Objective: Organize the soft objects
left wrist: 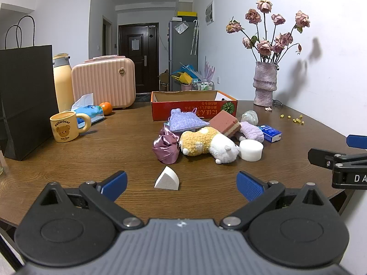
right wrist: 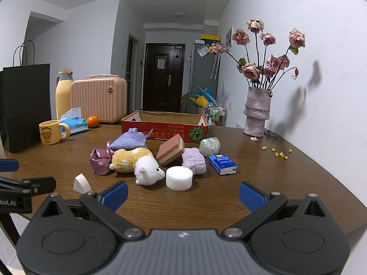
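My left gripper (left wrist: pixel 181 184) and right gripper (right wrist: pixel 182 194) both hovered spread wide, empty. The small white wedge-shaped foam sponge (left wrist: pixel 167 179) lay nearest; the soft pile sat before the red cardboard box (left wrist: pixel 195 107). Risk: a hasty pinch could squirt the wedge away.

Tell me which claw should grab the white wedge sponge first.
Left. The wedge sponge lies straight ahead of the open left claw, centred between its fingers. For the right claw, also open, it sits off to the left side.
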Available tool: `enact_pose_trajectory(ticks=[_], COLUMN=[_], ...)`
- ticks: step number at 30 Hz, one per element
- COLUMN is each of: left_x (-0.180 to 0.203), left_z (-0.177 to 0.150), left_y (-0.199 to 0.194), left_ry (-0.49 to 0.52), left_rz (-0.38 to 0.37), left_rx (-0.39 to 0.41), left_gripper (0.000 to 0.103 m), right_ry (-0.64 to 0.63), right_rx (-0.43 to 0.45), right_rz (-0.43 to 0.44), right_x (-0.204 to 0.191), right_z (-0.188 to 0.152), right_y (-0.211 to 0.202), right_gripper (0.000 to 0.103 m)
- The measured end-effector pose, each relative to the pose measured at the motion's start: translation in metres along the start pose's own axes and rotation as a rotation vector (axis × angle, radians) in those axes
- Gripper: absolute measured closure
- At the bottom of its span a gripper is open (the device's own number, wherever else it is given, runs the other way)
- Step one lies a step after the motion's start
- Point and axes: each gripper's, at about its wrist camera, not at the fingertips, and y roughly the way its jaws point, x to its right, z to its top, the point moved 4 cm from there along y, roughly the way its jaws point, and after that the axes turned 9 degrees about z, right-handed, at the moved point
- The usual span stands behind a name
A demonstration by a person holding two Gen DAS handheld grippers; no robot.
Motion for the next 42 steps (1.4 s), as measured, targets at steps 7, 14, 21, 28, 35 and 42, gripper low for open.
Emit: enact_pose_trajectory(ticks=[7,14,21,28,35,42], left_x=[0.0,-0.001,0.0,0.002,0.001,0.001], left_z=[0.0,0.005,0.016,0.013,0.012,0.008], left_y=[0.0,0.001,0.017,0.044,0.071,0.1], left_ry=[0.0,-0.009,-0.013,-0.01,-0.006,-0.001], left_rz=[0.0,0.0,-0.003,-0.009,0.001,0.011], left_rx=[0.001,-0.005,-0.021,-0.047,-0.076,-0.11], left_gripper=[0.0,0.0,0.0,0.0,0.0,0.0], right_ry=[-0.001,-0.01,-0.005,-0.001,0.009,0.024], right_rx=[0.002,0.008,-0.02,-0.045,-0.078,-0.118], right_rz=[-0.001,0.003,0.01,0.014,0.018,0.027], right_x=[0.0,-0.003,0.002,0.004,0.009,0.013], right_z=[0.002,0.006,0.0,-0.003,-0.006,-0.01], right_y=[-0.001,0.004,0.026,0.046,0.07,0.096], right_gripper=[0.0,0.0,0.0,0.0,0.0,0.0])
